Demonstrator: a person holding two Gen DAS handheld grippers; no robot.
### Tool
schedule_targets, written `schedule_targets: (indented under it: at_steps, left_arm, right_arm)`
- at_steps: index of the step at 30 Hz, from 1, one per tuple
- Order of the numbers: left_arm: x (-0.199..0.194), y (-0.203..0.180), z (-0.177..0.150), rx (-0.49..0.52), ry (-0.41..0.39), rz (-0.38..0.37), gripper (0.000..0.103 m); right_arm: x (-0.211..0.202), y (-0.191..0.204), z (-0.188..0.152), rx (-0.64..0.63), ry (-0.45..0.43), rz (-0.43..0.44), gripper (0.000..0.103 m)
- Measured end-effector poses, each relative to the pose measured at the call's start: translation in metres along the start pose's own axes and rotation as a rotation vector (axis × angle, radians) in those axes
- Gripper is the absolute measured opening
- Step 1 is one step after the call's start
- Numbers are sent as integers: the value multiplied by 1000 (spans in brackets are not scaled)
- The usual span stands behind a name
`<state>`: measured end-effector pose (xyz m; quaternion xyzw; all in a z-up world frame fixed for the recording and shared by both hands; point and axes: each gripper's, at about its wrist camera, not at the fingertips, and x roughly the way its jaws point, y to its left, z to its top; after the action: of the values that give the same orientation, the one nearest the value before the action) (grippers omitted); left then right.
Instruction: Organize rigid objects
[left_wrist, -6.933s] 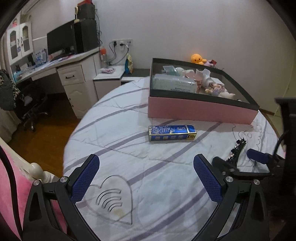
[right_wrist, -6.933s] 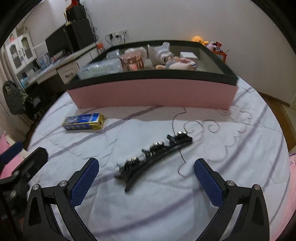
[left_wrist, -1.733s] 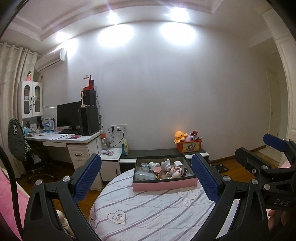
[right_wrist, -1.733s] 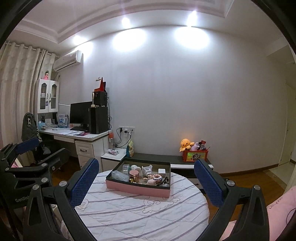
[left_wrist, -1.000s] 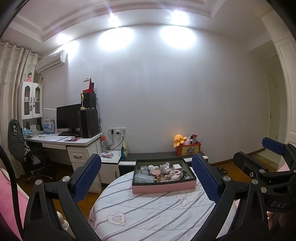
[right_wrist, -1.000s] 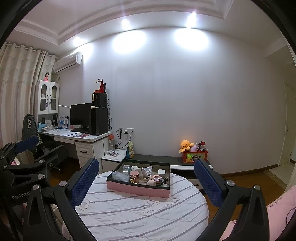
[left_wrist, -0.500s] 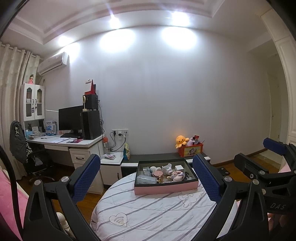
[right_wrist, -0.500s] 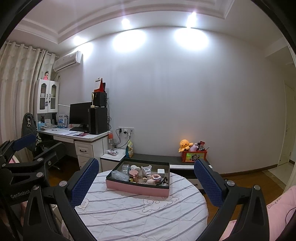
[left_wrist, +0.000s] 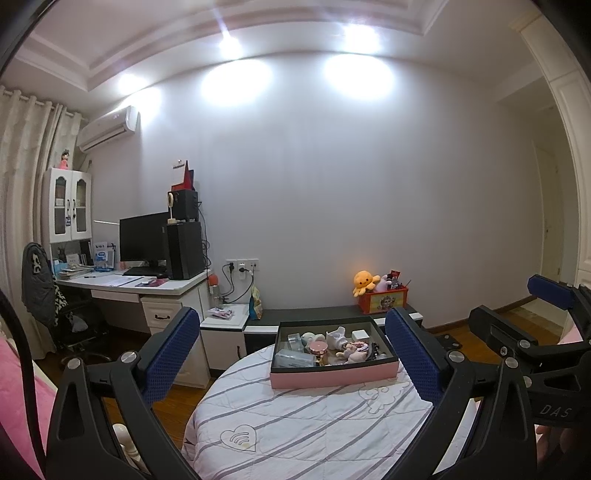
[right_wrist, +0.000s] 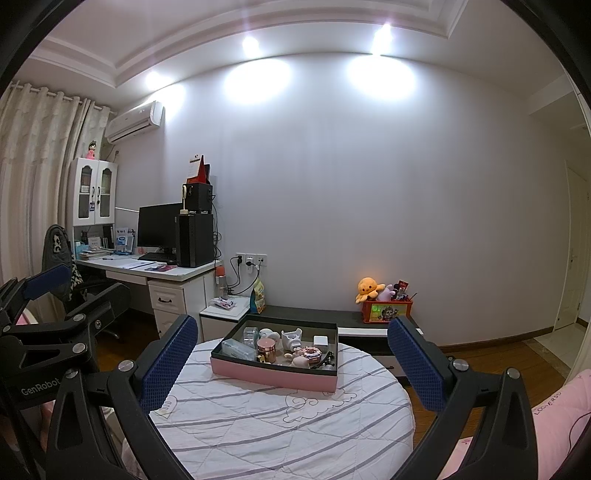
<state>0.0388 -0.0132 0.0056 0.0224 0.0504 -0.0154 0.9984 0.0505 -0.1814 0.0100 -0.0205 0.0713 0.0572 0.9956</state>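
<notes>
Judging complete: your left gripper (left_wrist: 288, 365) and right gripper (right_wrist: 291, 373) hold jaws wide, empty; pink box (right_wrist: 273, 376) at twelve o'clock holds everything, bedspread (right_wrist: 258, 424) bare.

Round bed (left_wrist: 295, 424), striped quilt; pink box (left_wrist: 332, 378) sits directly on far side.

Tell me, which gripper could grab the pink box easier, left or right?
Right, but only just. Both the right gripper and the left gripper are open, empty and back from the pink box. The right wrist view has it nearer the middle between the fingers.
</notes>
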Motion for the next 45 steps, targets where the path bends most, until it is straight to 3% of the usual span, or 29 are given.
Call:
schedule_targets:
  at_steps: [7,45]
  left_arm:
    - [-3,-3,-1,9,-34,14,103]
    - [-2,-4,0,10,-32,16,103]
  right_arm:
    - [0,1,0,-1,1,-4,103]
    - [-6,8,-1,-1,5,-14,103]
